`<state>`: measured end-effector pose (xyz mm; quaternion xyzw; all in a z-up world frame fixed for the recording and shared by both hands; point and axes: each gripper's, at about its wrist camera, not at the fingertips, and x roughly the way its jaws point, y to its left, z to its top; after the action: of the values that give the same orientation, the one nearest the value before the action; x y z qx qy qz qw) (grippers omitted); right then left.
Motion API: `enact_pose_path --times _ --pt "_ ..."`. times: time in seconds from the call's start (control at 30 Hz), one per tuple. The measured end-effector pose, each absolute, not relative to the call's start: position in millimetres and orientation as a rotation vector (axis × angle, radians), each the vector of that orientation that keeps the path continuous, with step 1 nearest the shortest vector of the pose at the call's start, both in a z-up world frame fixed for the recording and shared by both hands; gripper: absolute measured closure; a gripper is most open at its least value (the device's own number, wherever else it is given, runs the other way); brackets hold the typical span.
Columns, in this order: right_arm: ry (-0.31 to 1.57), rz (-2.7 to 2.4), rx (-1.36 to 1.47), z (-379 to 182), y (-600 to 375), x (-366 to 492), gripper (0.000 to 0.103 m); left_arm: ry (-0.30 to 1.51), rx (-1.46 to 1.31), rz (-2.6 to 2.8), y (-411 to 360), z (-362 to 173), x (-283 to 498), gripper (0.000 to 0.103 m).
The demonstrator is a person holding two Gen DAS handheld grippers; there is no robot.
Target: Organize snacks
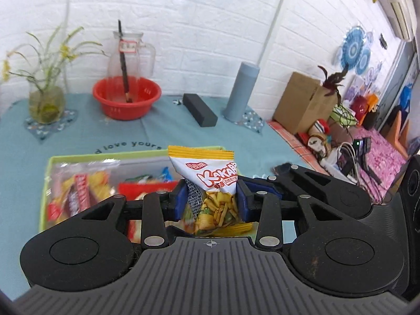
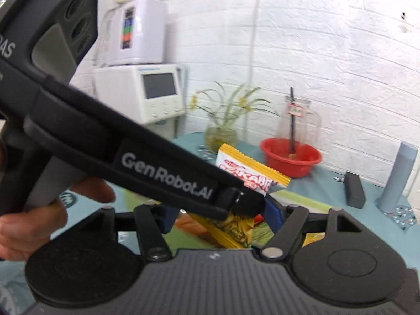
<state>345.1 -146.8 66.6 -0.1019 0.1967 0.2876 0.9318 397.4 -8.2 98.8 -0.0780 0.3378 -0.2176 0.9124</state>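
White brick walls stand behind a desk with a teal cloth on it. Along the back edge of the desk sit a glass vase of yellow flowers, a red bowl with a clear jug behind it, a black block and a tall grey tube. A brown cardboard box stands off the right edge, with toys and cables past it.

Near the front edge is a green tray. It has snack packs lying in it.

The left gripper has its two blue pads squeezed tight on a white and yellow snack bag. The bag stands up between the pads, pinched in the middle, and it is up above the right end of the tray. Red letters run across its front.

From the right wrist view, the left gripper crosses the picture with the snack bag at its tip, and a hand holds its handle. The right gripper is just under it. Its blue fingers are wide apart, one on each side of the bag's lower end. I cannot tell if they touch the bag.
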Motion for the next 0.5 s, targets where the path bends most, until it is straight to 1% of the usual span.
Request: enact_pose_path --times 0.07,0.13,0.2,0.23,0.27,0.3,0.33,0.37,0.47,0.5 --pt "0.450 0.569 -0.213 63 -151 370 0.028 0.734 -0.177 -0.448 -15 92 425 0.086" --pt "0.494 0.555 -0.216 55 -153 388 0.025 0.751 -0.160 -0.447 -24 82 443 0.082" --pt "0.525 0.539 -0.217 43 -154 399 0.022 0.768 -0.141 -0.440 -30 70 456 0.068" --pt "0.527 0.536 -0.203 39 -156 403 0.018 0.771 -0.141 -0.440 -32 63 460 0.067" --pt "0.532 0.529 -0.193 35 -159 405 0.015 0.764 -0.146 -0.445 -33 60 464 0.062" --pt "0.528 0.522 -0.179 33 -165 408 0.008 0.755 -0.151 -0.450 -32 58 465 0.051" --pt "0.528 0.524 -0.168 31 -169 409 0.009 0.738 -0.161 -0.451 -29 59 465 0.044" --pt "0.521 0.527 -0.154 31 -172 408 0.009 0.716 -0.166 -0.444 -26 61 464 0.034" --pt "0.474 0.524 -0.150 37 -179 393 0.009 0.631 -0.153 -0.422 -13 74 447 0.032" --pt "0.450 0.520 -0.146 39 -183 384 0.009 0.604 -0.151 -0.417 -9 80 439 0.029"
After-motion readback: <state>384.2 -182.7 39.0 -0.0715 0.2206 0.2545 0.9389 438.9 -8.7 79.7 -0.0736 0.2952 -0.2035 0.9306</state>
